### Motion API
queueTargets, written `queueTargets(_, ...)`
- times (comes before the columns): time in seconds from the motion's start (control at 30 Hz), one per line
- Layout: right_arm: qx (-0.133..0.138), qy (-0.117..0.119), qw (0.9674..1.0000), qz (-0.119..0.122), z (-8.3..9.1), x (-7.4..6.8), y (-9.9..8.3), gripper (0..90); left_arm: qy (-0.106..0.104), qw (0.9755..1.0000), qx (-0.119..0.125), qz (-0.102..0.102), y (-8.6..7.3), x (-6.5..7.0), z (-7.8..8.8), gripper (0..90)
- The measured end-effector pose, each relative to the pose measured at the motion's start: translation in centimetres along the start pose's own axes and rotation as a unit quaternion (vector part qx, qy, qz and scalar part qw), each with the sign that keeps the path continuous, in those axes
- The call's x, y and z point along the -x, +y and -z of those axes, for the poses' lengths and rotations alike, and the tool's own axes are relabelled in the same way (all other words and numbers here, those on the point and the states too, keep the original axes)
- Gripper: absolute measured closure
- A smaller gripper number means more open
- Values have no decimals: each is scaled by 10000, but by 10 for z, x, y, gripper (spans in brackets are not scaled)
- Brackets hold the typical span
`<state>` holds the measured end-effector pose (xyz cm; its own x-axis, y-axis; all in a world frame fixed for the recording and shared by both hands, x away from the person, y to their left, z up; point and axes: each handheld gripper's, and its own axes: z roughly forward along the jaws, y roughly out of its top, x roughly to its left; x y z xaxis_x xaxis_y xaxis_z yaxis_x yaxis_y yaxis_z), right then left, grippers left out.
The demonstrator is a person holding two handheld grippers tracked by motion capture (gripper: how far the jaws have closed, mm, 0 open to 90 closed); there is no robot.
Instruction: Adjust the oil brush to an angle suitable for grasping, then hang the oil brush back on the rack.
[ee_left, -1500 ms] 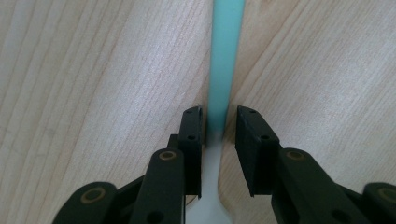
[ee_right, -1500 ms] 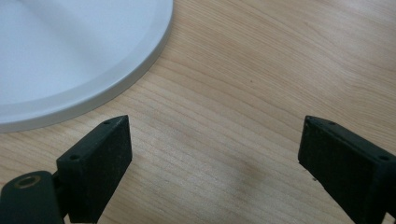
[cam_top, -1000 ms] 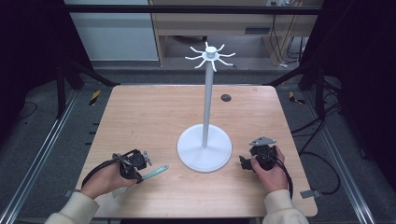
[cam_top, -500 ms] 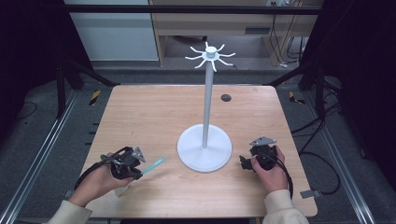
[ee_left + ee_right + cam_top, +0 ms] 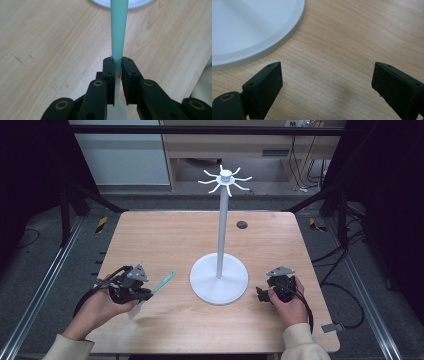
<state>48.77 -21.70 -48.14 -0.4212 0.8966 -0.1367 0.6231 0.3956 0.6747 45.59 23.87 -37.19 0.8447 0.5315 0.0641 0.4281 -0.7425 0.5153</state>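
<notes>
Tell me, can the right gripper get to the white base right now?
Probably yes. The right gripper is open and holds nothing, and the base sits just beside it on the table, with only bare wood between them.

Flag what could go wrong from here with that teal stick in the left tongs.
1. The left tongs pinch the teal stick low down, so the long free end could pivot or slip.
2. That end points at the white stand; a careless swing could strike the base or pole.
</notes>
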Motion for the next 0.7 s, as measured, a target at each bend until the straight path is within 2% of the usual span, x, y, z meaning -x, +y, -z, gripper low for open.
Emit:
queueTargets(0.23, 14, 31, 10000, 15, 0, -1, 0, 103, 41, 9985, 536, 45, 8, 0, 21, 816)
queueTargets(0.33, 9, 32, 10000, 42, -1, -1, 1, 103, 85, 9976, 684, 47, 11, 1, 28, 816)
queueTargets(0.5, 1, 20, 10000, 40, 0, -1, 0, 103, 298, 9944, 1017, 42, 17, 1, 41, 817)
queueTargets(0.7, -16, 26, 10000, 33, -1, -1, 0, 103, 486, 9890, 1399, 62, 25, 3, 54, 817)
